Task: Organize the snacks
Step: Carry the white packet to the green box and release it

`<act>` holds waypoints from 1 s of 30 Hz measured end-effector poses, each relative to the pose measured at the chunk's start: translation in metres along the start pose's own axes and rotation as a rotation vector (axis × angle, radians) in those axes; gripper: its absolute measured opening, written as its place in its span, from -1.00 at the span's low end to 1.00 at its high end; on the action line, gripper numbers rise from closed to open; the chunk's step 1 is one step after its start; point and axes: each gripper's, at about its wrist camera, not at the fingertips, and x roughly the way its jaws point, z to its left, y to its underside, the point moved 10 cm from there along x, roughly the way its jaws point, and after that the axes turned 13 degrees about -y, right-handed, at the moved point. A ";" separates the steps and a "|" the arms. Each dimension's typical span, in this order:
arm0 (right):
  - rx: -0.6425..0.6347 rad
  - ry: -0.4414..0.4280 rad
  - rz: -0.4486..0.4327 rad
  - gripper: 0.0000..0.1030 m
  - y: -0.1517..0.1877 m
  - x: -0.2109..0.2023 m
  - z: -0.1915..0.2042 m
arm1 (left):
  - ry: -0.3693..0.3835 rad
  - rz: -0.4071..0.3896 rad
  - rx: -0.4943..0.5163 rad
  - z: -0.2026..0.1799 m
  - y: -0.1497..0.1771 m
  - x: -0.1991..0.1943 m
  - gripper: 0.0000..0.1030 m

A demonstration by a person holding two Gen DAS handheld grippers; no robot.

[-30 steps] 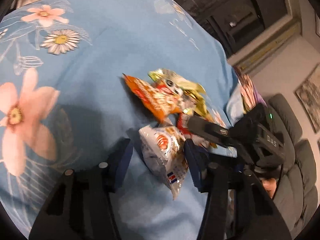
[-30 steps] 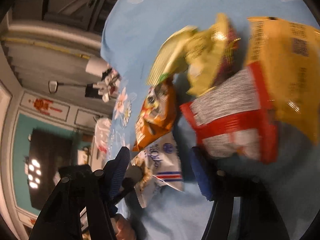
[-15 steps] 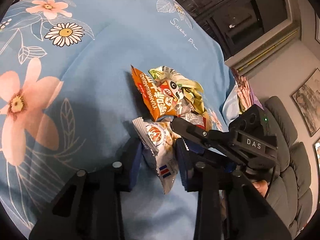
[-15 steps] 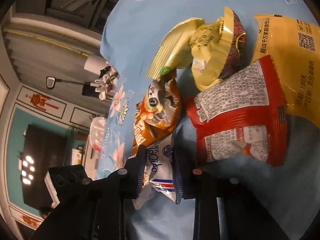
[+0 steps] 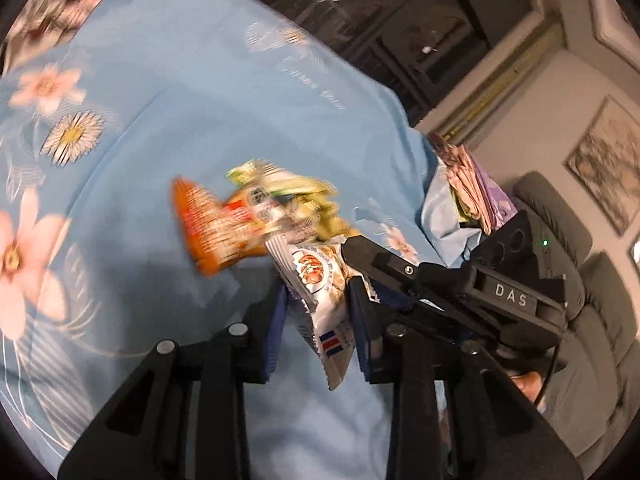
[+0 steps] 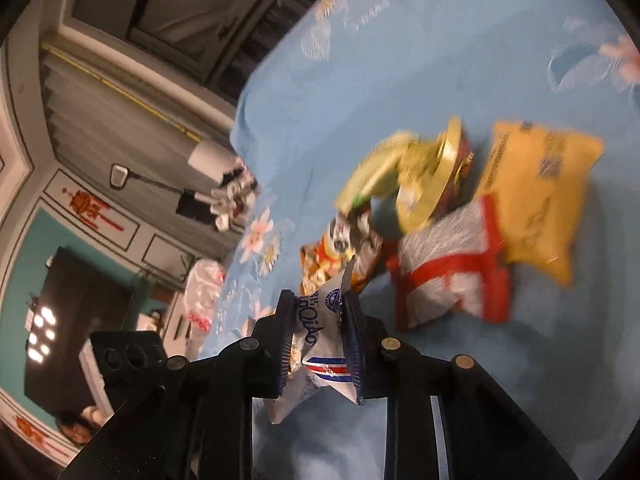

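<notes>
A small white snack packet (image 5: 320, 300) with a red-and-blue stripe is pinched by both grippers at once. My left gripper (image 5: 318, 304) is shut on it, and my right gripper (image 6: 318, 320) is shut on the same white packet (image 6: 320, 344) from the other side; the right gripper's body (image 5: 480, 292) shows in the left wrist view. Behind it on the blue floral cloth (image 5: 180, 112) lies a pile: an orange bag (image 5: 212, 228), a yellow-green bag (image 5: 304, 192), a red-and-white bag (image 6: 452, 276) and a yellow bag (image 6: 536, 200). The pile is motion-blurred.
The cloth's far edge drops off toward dark furniture. A grey sofa (image 5: 580, 280) stands at the right of the left wrist view, with folded fabric (image 5: 472, 184) by the table corner. A white plastic bag (image 6: 204, 292) lies on the cloth's left edge.
Both grippers have closed on the white packet and raised it off the cloth. The pile now looks farther away and blurred from the motion.
</notes>
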 end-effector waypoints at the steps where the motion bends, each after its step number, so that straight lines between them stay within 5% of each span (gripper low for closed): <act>1: -0.001 0.004 -0.018 -0.49 -0.004 -0.009 0.003 | 0.014 0.000 0.020 -0.013 -0.001 0.000 -0.42; 8: -0.110 0.182 -0.125 -0.49 -0.016 -0.087 0.018 | 0.163 0.058 0.068 -0.087 0.020 0.010 -0.42; 19: -0.005 0.367 -0.281 -0.50 -0.023 -0.254 0.002 | 0.406 0.209 0.100 -0.252 0.073 0.027 -0.46; 23: 0.043 0.460 -0.377 -0.51 -0.018 -0.330 -0.015 | 0.409 0.256 0.180 -0.306 0.105 0.034 -0.47; 30: 0.127 0.533 -0.446 -0.53 -0.006 -0.403 -0.056 | 0.400 0.353 0.293 -0.366 0.152 0.056 -0.48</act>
